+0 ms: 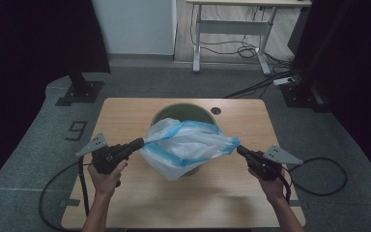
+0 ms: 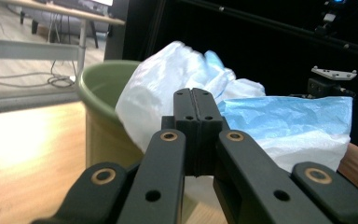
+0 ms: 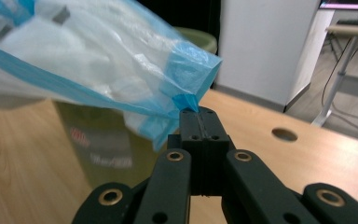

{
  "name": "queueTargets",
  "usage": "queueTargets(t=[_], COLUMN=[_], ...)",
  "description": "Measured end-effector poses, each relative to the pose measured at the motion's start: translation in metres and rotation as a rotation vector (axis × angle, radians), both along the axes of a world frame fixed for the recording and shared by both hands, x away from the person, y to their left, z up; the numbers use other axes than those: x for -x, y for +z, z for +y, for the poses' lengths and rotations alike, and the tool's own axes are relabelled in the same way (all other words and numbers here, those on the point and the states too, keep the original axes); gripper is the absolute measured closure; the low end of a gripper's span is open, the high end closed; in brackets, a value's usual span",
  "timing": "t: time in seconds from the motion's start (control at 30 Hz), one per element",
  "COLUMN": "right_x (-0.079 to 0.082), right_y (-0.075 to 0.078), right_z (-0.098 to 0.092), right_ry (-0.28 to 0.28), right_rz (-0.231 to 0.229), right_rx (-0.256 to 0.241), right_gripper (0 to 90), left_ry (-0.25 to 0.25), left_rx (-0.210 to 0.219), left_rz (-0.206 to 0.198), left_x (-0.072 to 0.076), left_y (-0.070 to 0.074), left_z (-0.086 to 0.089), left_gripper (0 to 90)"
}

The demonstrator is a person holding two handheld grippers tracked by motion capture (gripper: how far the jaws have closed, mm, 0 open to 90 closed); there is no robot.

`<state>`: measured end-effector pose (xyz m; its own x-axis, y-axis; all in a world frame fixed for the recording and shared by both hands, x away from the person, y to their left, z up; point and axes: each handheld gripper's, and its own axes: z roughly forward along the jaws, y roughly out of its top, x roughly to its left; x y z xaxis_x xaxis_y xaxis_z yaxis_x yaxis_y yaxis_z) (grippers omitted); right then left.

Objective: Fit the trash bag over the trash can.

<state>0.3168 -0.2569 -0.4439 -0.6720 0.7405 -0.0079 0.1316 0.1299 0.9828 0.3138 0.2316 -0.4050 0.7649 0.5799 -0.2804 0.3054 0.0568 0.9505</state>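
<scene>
A white plastic bag with a blue rim (image 1: pixel 188 145) hangs stretched over a green bin (image 1: pixel 174 113) in the middle of the table. My left gripper (image 1: pixel 140 142) is shut on the bag's left edge; in the left gripper view the jaws (image 2: pixel 196 100) press together against the white plastic (image 2: pixel 158 93). My right gripper (image 1: pixel 239 150) is shut on the bag's right corner; in the right gripper view its tips (image 3: pixel 199 114) pinch the blue rim (image 3: pixel 186 100). The green bin (image 3: pixel 107 144) stands behind the bag, and the bag's lower part drapes down the bin's front.
The wooden table (image 1: pixel 135 203) has a round cable hole (image 1: pixel 216 110) at the back right. Cables trail from both grippers over the table edges. A white desk frame (image 1: pixel 232 29) and floor cables lie beyond; dark stands flank the table.
</scene>
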Motion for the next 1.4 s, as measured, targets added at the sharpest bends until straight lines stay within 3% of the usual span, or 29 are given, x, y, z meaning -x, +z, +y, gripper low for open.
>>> queueTargets(t=[0.23,0.5,0.7,0.9,1.1,1.27,1.4], right_x=[0.005,0.004,0.000,-0.007,-0.014,-0.014,-0.021], right_y=[-0.023,-0.035,-0.047,-0.055,-0.066,-0.057,-0.033], right_z=[0.007,0.014,0.019,0.025,0.026,0.012,-0.007], right_ry=[0.037,0.059,0.060,0.058,0.026,-0.028,-0.072], right_rz=[0.048,0.085,0.122,0.154,0.204,0.174,0.136], right_rx=[0.055,0.079,0.085,0.130,0.175,0.135,0.071], right_gripper=[88.9,89.0,89.0,89.0,89.0,85.6,78.7], left_ry=[0.011,0.014,0.029,0.035,0.062,0.059,0.062], left_rx=[0.005,-0.012,-0.043,-0.092,-0.077,-0.066,-0.060], left_rz=[0.046,0.074,0.088,0.105,0.130,0.118,0.115], left_x=[-0.003,-0.004,-0.008,-0.016,-0.023,-0.021,-0.020], left_y=[-0.017,-0.030,-0.037,-0.043,-0.046,-0.044,-0.043], left_z=[0.007,0.011,0.011,0.008,0.009,0.009,0.009], left_gripper=[90.0,90.0,90.0,90.0,90.0,90.0,90.0])
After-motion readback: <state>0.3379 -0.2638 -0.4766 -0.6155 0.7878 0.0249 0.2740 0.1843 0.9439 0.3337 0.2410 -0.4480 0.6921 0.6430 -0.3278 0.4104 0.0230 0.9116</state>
